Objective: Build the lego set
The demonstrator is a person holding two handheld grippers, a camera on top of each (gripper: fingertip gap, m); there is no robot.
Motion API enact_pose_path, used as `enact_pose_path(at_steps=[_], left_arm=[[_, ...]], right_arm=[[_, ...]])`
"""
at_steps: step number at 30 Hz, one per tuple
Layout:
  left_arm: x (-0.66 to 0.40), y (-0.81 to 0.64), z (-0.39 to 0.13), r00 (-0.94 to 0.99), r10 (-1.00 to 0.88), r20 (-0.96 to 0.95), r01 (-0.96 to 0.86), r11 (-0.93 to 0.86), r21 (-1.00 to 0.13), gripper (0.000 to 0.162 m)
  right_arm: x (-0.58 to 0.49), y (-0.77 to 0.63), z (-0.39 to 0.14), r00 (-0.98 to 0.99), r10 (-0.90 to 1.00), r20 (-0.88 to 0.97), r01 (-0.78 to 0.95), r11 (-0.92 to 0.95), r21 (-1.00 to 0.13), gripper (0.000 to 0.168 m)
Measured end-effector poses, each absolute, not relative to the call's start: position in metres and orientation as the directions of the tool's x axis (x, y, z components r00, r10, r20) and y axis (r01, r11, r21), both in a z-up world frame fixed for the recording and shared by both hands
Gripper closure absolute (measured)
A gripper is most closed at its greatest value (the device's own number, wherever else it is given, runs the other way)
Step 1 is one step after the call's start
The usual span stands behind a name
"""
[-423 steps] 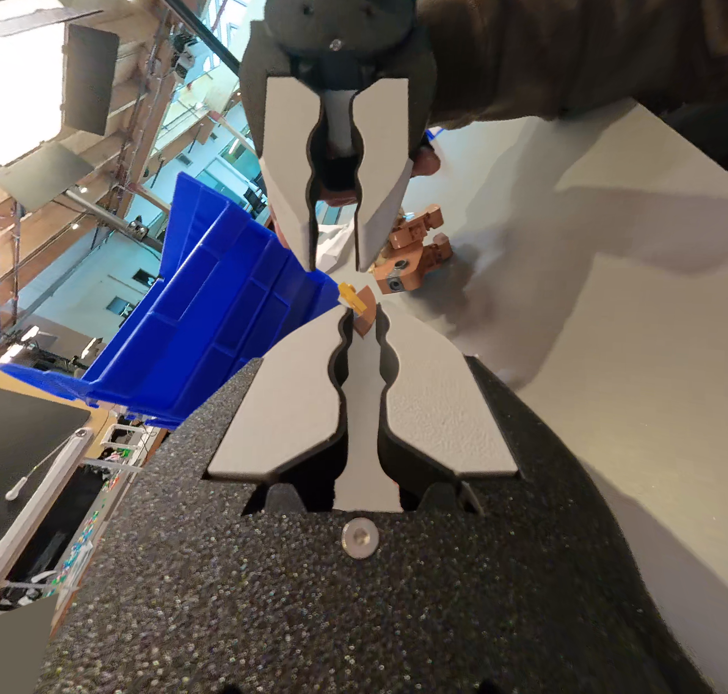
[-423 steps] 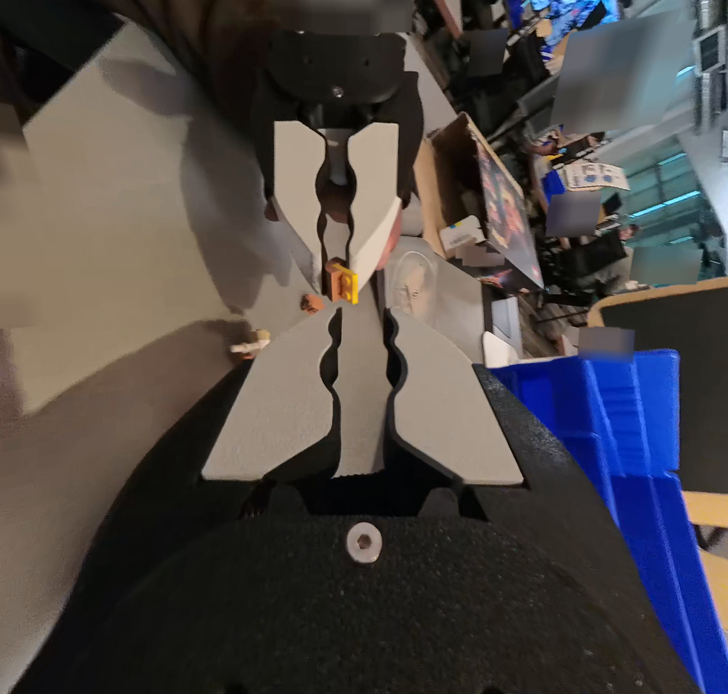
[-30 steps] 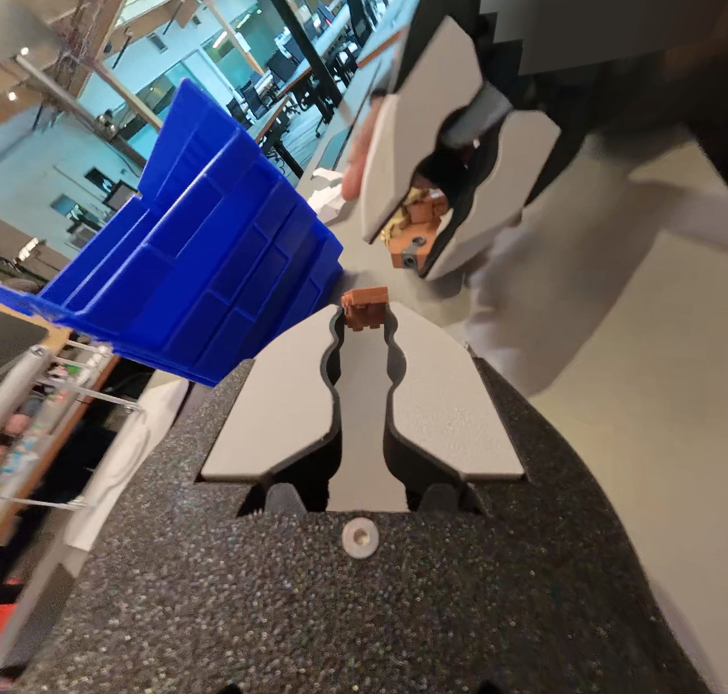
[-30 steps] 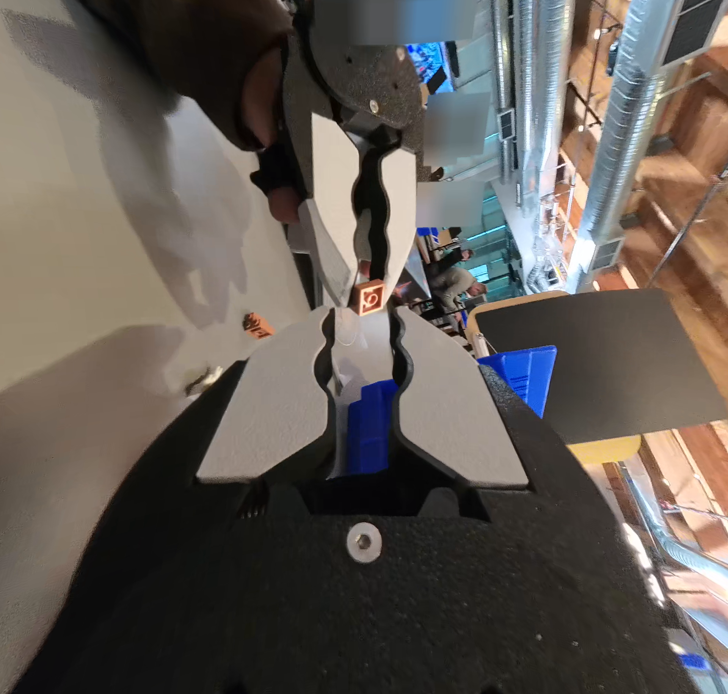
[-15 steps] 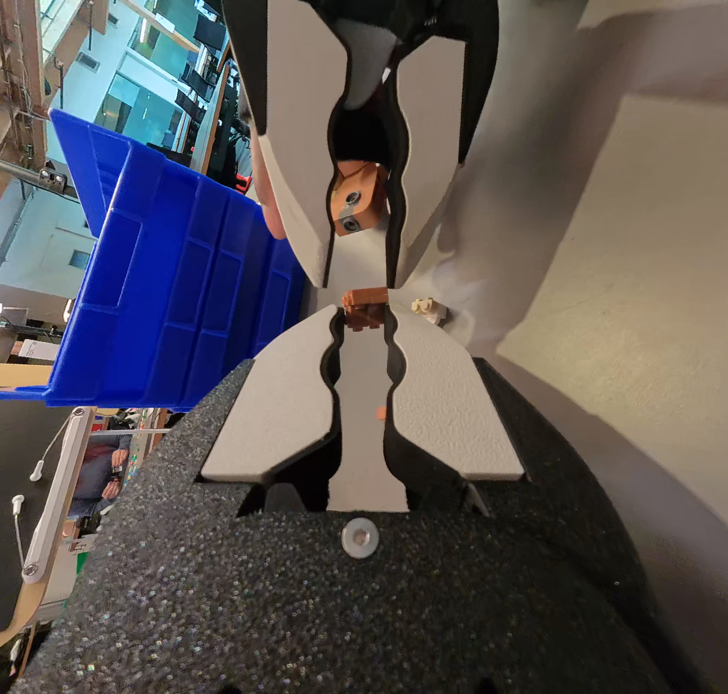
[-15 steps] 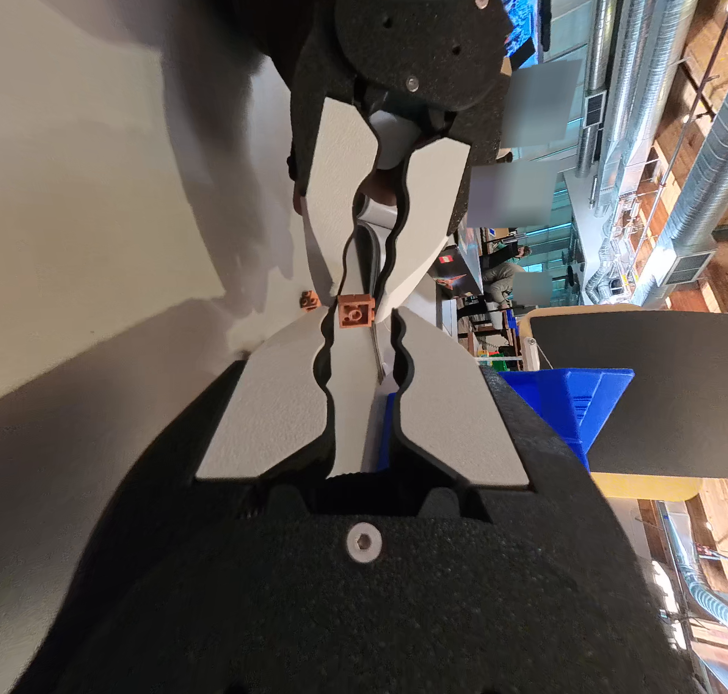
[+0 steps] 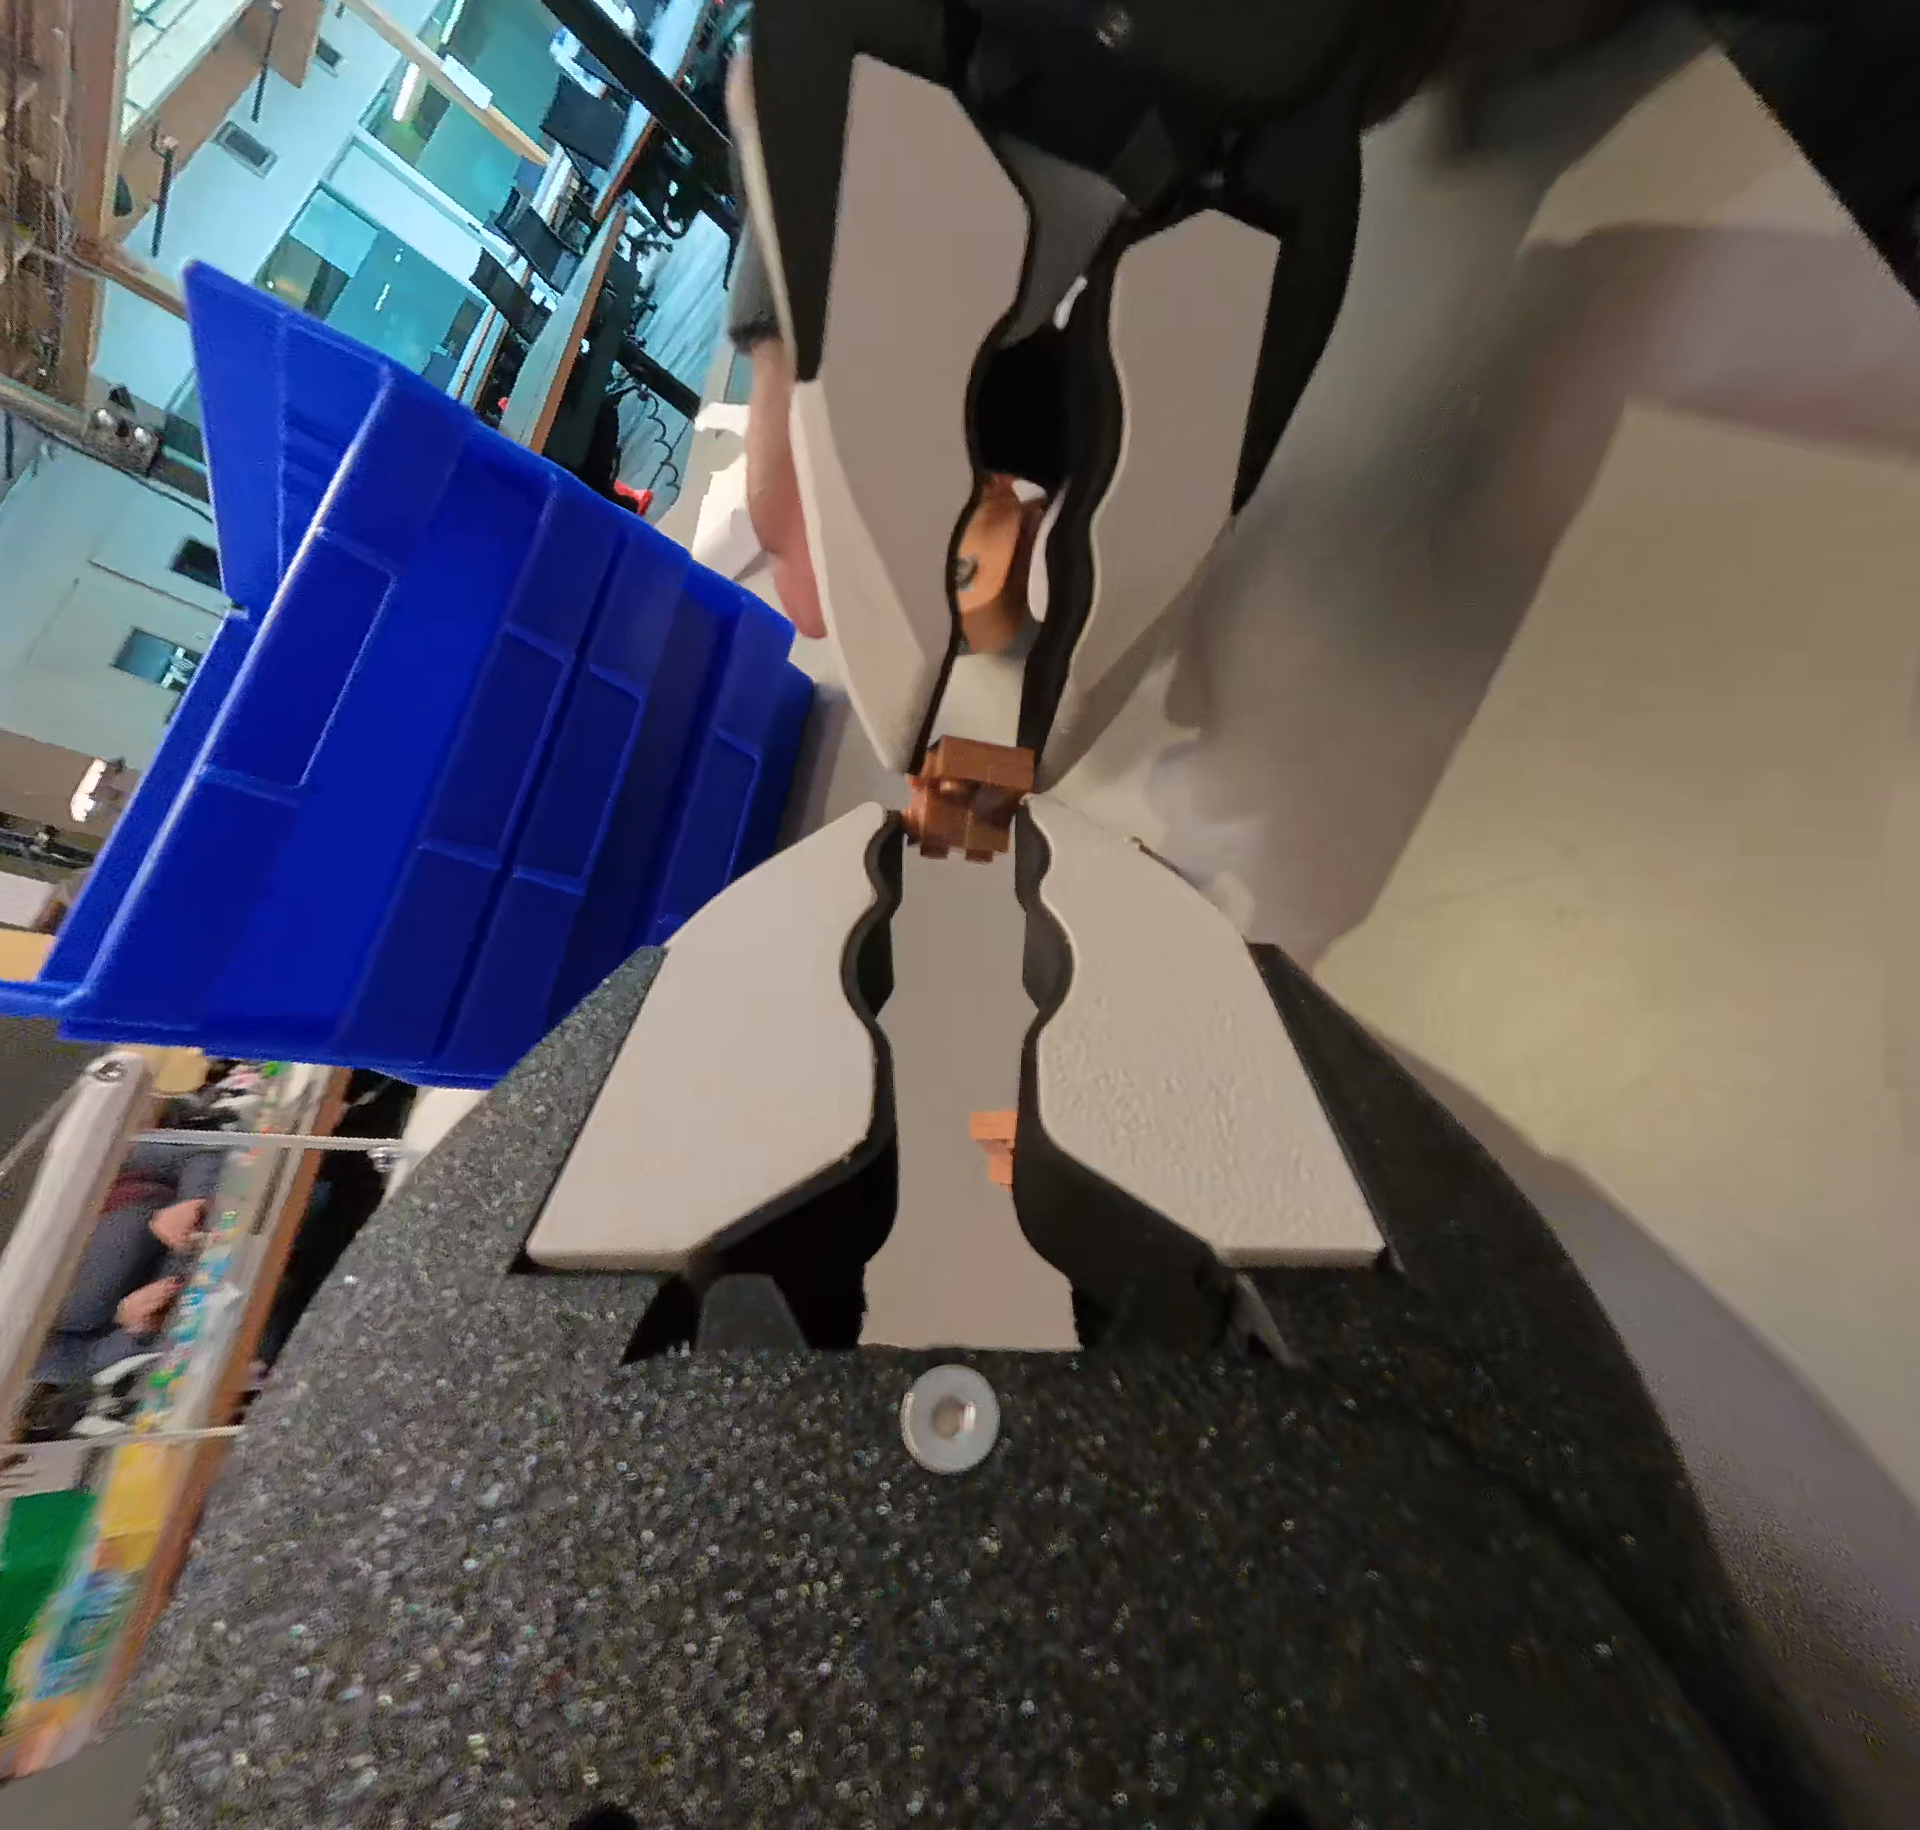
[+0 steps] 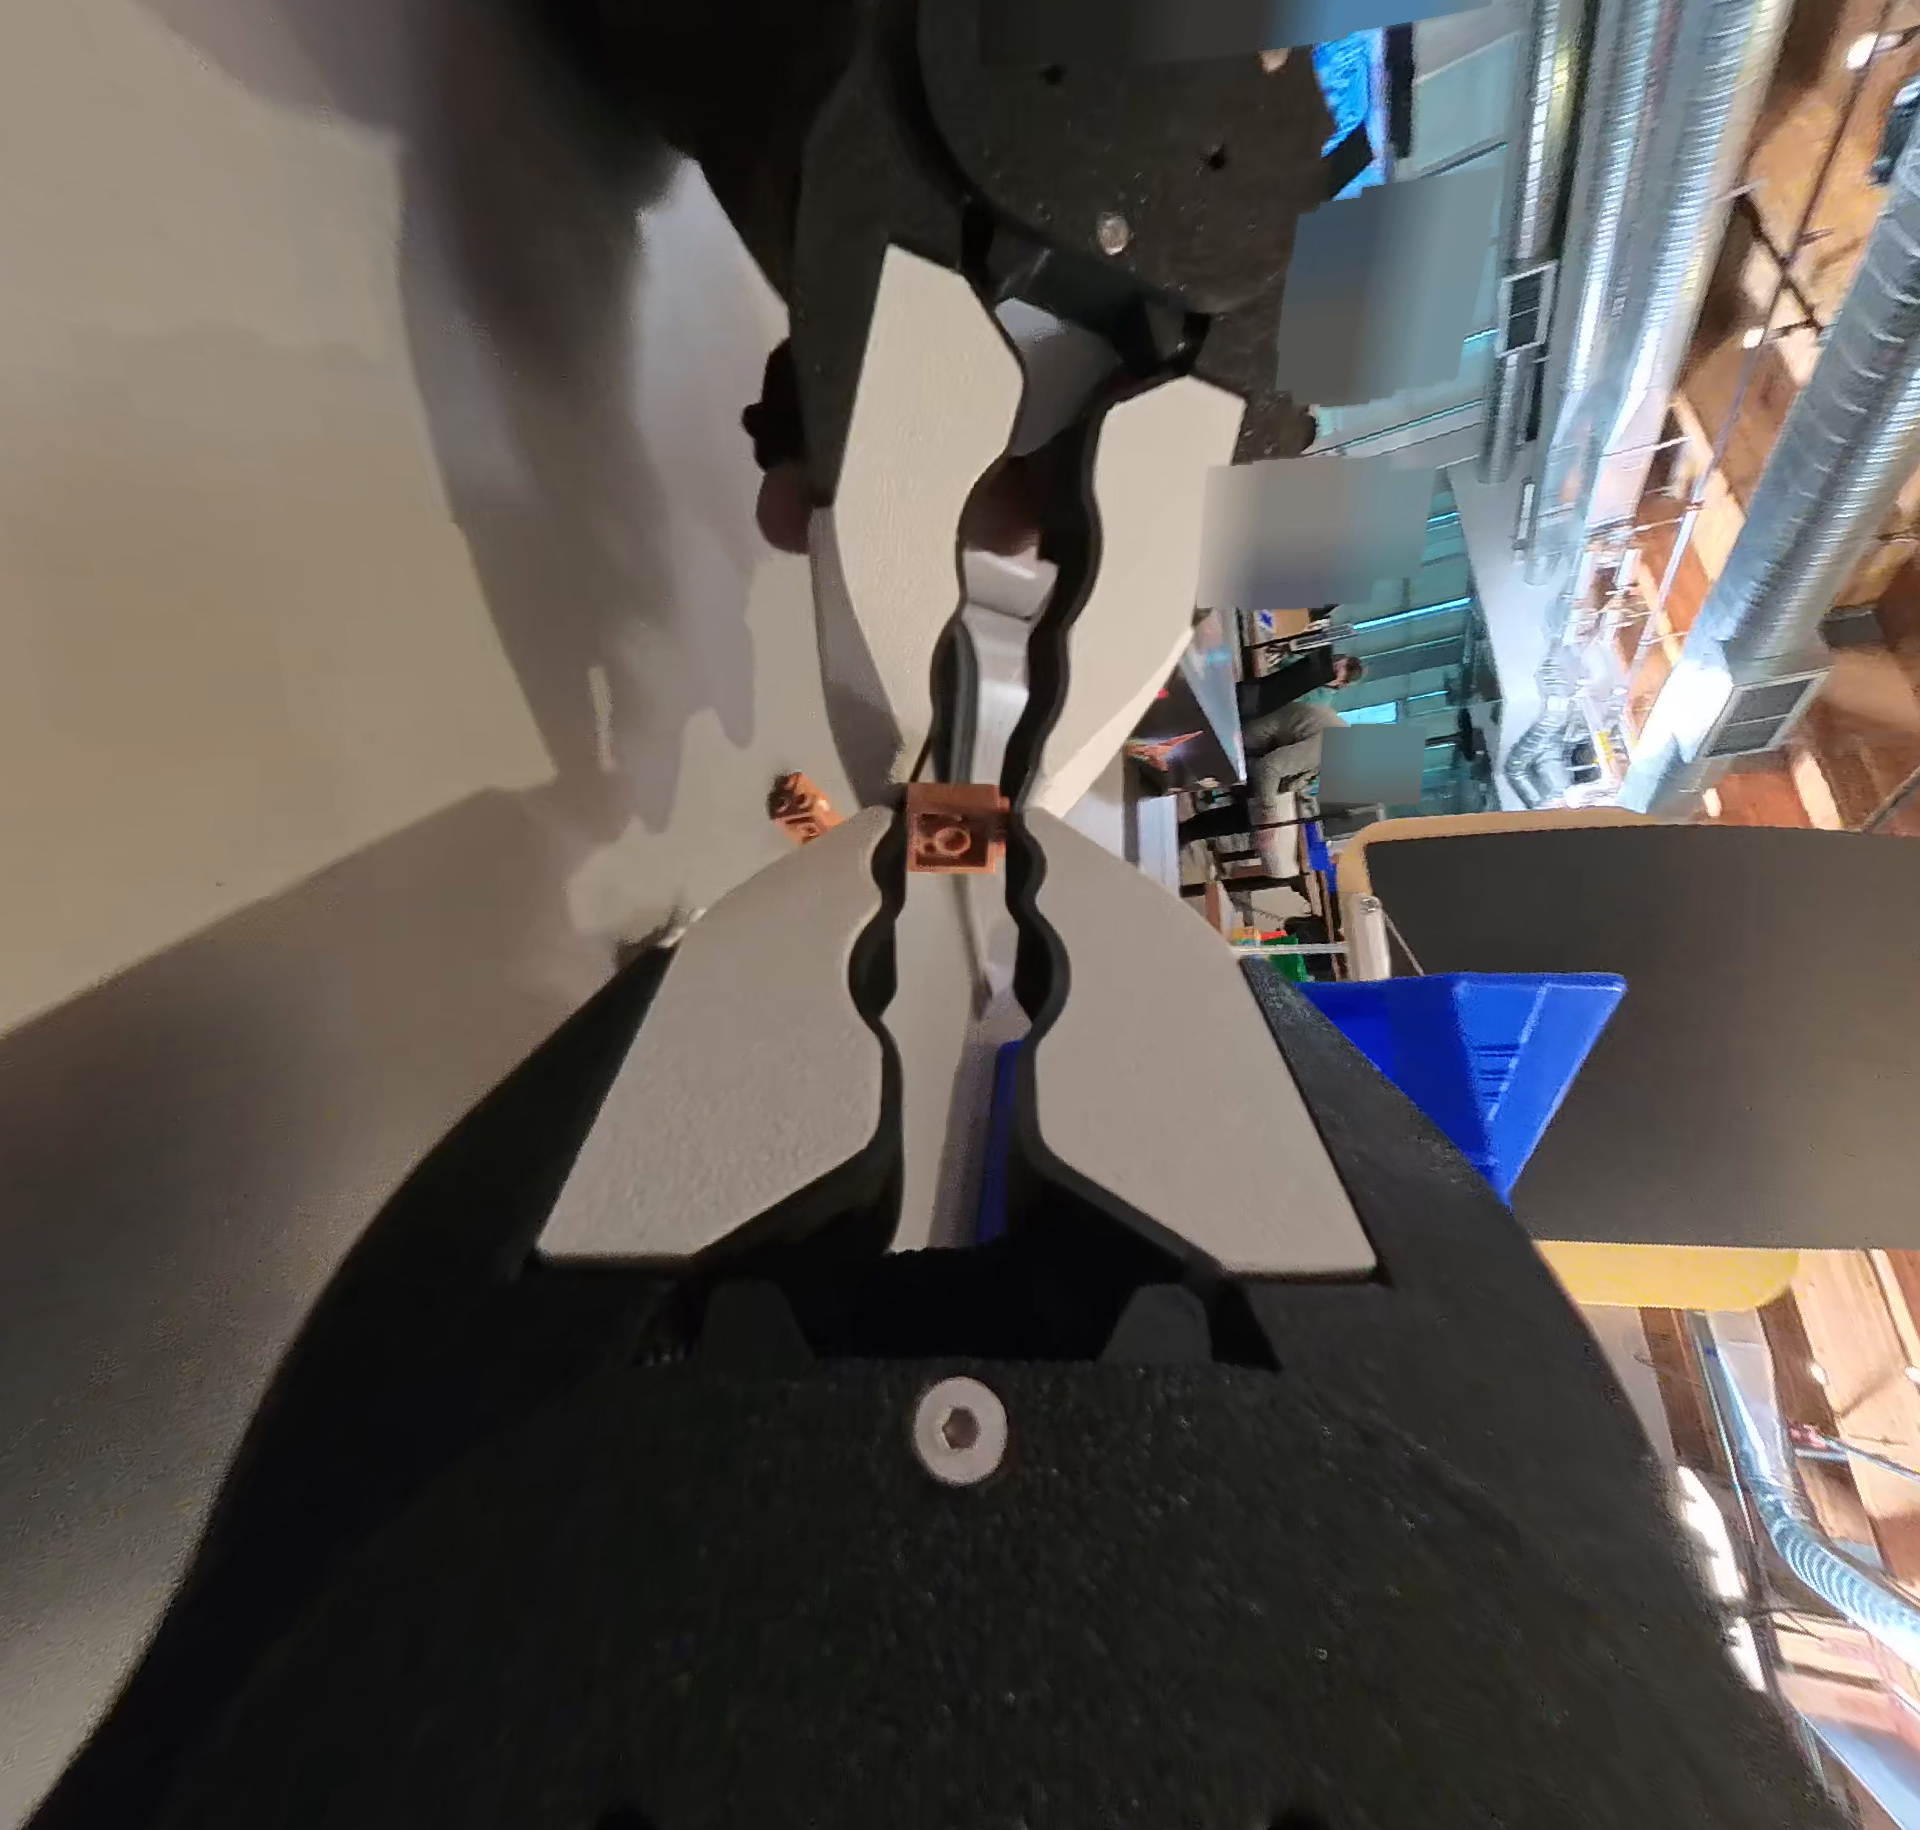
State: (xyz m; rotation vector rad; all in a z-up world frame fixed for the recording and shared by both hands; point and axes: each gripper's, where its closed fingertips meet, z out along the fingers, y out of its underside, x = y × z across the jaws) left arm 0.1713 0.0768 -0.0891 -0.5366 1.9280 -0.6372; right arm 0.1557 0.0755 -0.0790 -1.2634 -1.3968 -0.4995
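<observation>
The 2 grippers meet tip to tip over the pale table, and the step in hand looks like pressing 2 brown lego pieces together in mid-air.

In the left wrist view, the left gripper sits at centre frame with its fingers drawn narrow around a small brown assembly. The right gripper comes down from the top of that frame, its tips touching the same brown cluster. Higher up between its fingers sits another brown part, though the blur leaves me unsure whether it is gripped there or lies behind.

In the right wrist view, the right gripper is pinched narrow on a small brown brick at centre frame, with the left gripper arriving from above. A loose brown piece lies on the table just left of the tips, and another scrap of brown shows low between the left gripper's fingers in the left wrist view. The blue bin stands at the left of that view, well clear.

To do this well, I would keep both grips firm and square, line the studs up before pushing, and press straight along the shared axis, not at an angle. A skewed push could pop either piece out sideways, since each is held only at the very fingertips. A brief squeeze, then check the seat before either gripper lets go.
</observation>
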Motion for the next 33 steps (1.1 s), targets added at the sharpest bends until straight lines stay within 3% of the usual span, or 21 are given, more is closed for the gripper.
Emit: enact_pose_path(at_steps=[6,12,19,28,33], left_arm=[[0.168,0.076,-0.070,-0.412,-0.729,-0.546,-0.062,0.620,-0.782,0.141],[0.159,0.069,-0.047,-0.517,-0.823,-0.237,-0.053,0.307,-0.950,0.139],[0.155,0.063,-0.036,-0.610,-0.792,0.025,-0.094,0.041,-0.995,0.141],[0.148,0.054,-0.031,-0.683,-0.721,0.119,-0.106,-0.063,-0.992,0.151],[0.156,0.064,-0.028,-0.583,-0.811,-0.039,-0.015,0.059,-0.998,0.153]], right_arm=[[0.153,0.073,-0.055,0.275,0.312,0.909,0.836,0.389,-0.386,0.150],[0.151,0.070,-0.039,0.288,0.225,0.931,0.822,0.441,-0.361,0.150],[0.144,0.065,-0.034,0.272,0.174,0.946,0.810,0.490,-0.323,0.151],[0.140,0.059,-0.029,0.283,0.168,0.944,0.780,0.533,-0.328,0.151],[0.150,0.069,-0.028,0.350,0.203,0.914,0.790,0.460,-0.405,0.149]])
